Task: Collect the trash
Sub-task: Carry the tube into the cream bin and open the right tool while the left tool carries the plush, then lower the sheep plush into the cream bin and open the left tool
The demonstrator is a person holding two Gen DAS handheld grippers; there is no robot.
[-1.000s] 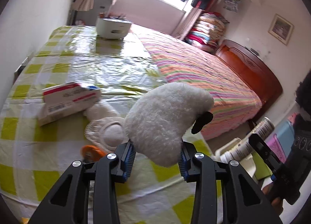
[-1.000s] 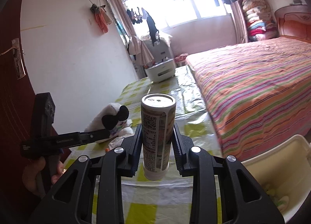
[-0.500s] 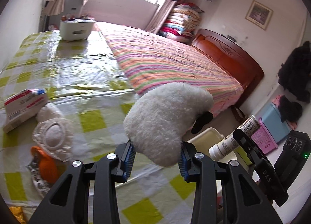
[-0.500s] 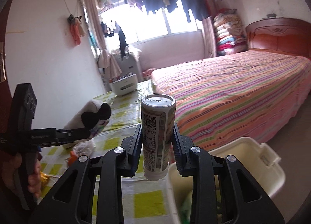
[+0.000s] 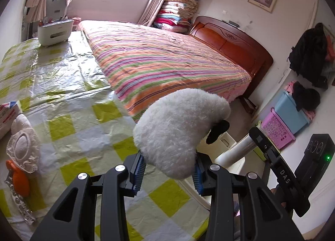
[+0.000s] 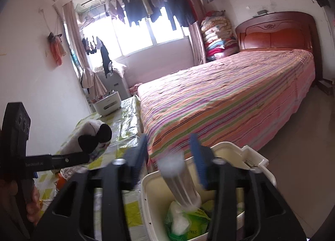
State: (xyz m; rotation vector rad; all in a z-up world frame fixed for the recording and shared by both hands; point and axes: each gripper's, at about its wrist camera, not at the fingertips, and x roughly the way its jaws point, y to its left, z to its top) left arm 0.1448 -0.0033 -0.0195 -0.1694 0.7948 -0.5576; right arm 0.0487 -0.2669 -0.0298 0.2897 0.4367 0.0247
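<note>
Canister, a cylindrical tube with printed label (image 6: 181, 180), drops blurred into the cream plastic bin (image 6: 256, 162) on green wrappers; right gripper (image 6: 170, 158) jaws have just been opening and stand clear of it. Left gripper (image 5: 168, 168) is clamped on a white plush panda toy (image 5: 180, 130) over the checked tablecloth (image 5: 83, 115). Judgement: keep right jaws wide, lift straight up clear of the rim.

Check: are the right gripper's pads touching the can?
Apart. The right wrist view shows the right gripper just opened, clear space between each blue pad and the blurred can dropping into the bin.
</note>
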